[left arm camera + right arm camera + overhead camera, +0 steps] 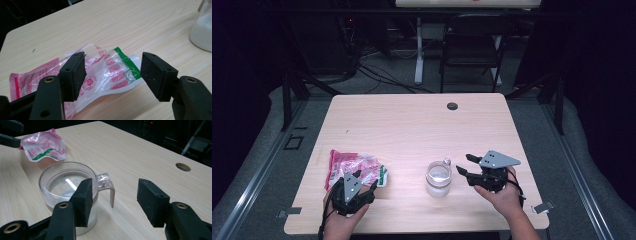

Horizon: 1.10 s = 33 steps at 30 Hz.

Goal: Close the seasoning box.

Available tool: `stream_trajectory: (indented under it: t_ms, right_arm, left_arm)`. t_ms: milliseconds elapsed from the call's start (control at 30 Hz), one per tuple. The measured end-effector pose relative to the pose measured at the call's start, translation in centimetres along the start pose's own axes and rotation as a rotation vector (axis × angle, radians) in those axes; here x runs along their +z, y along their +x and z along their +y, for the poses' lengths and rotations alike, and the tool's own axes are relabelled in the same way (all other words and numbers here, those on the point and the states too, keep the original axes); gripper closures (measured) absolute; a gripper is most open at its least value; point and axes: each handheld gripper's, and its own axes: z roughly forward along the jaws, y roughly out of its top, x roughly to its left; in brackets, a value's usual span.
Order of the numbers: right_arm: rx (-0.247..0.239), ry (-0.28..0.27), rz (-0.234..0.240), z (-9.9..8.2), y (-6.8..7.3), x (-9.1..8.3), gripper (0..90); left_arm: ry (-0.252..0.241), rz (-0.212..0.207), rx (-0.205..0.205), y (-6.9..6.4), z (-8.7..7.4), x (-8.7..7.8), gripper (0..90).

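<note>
jaws of both grippers wide apart and holding nothing, left gripper (113, 75) just above crumpled pink plastic bag (105, 72), right gripper (112, 200) beside clear mug (67, 185), handle between its jaws, wooden table (412, 120)

high view overhead, facing forward; gripper views close, sharing packet (105, 72).

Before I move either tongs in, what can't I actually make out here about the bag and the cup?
- Plastic bag: its near left part sits behind the left tongs in the left gripper view; the red print is too small to read.
- Clear cup: its lower near wall is covered by a jaw of the right tongs in the right gripper view.
- Cup contents: whitish, but powder or liquid cannot be told; the left gripper view cuts the cup at the edge.
</note>
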Motion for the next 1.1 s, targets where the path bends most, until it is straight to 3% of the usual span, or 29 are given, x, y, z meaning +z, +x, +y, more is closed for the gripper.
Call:
stream_trajectory:
  t_ms: [433,667,833,1100]
  right_arm:
    - [0.084,0.011,-0.105,-2.1,-1.2,-0.5,46.6]
    - [0.117,0.022,-0.130,-3.8,-0.8,-1.7,46.6]
    - [0.137,0.061,-0.128,-5.2,-0.5,-2.6,46.5]
    - [0.157,0.057,-0.153,-5.7,-1.0,-2.6,46.4]
  left_arm:
    - [-0.004,0.012,-0.023,0.7,-0.2,-0.2,36.9]
    - [-0.008,0.014,-0.031,1.0,-0.3,-0.3,36.9]
    - [-0.007,0.013,-0.040,1.3,-0.4,-0.2,36.9]
    - [-0.003,0.009,-0.041,1.3,-0.4,-0.1,36.9]
